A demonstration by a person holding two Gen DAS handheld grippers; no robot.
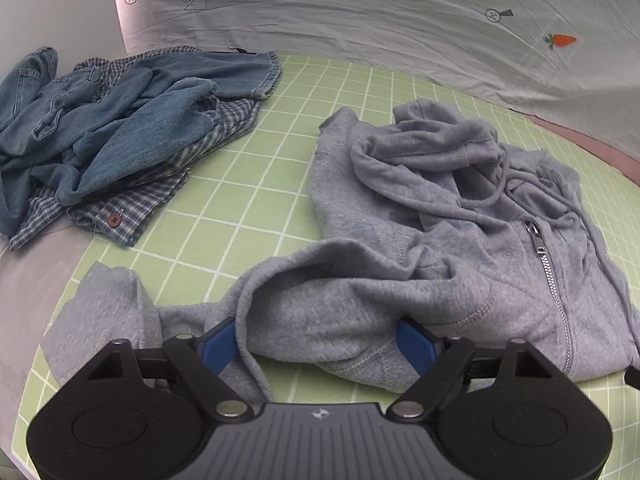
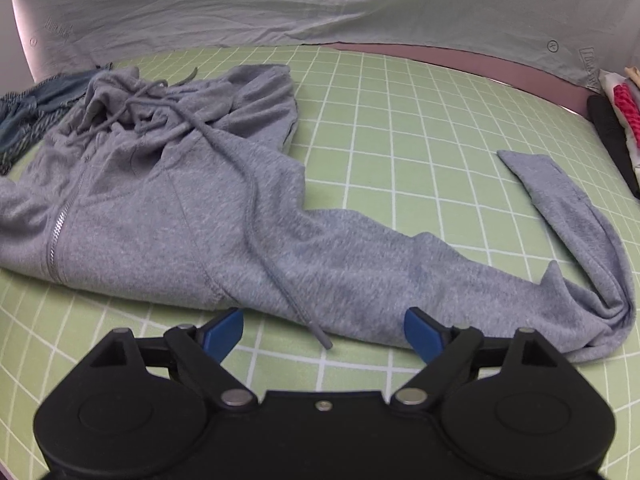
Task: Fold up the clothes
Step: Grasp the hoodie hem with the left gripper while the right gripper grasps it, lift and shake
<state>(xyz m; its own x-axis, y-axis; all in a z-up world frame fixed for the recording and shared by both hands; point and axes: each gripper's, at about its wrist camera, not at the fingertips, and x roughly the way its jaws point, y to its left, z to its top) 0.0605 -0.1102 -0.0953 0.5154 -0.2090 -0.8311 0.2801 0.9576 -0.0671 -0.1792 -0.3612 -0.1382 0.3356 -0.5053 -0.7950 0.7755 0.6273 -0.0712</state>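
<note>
A heap of denim and plaid (image 1: 120, 128) lies at the mat's (image 1: 256, 184) far left, its left edge cut off. The grey hoodie (image 1: 440, 240) sprawls across the mat's middle, zipper (image 1: 550, 276) up, hood crumpled. The left gripper (image 1: 316, 344) is spread wide around a sleeve fold (fingertips hidden under cloth). The right gripper (image 2: 324, 332) gapes at the other sleeve's (image 2: 400, 280) edge, straddling the drawstring (image 2: 280, 272) end.

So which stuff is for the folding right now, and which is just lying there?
For the job:
grey zip-up hoodie
left gripper, open
right gripper, open
green grid mat

Just lying about:
crumpled blue denim and checked clothes pile
pink, white and black folded stack
</note>
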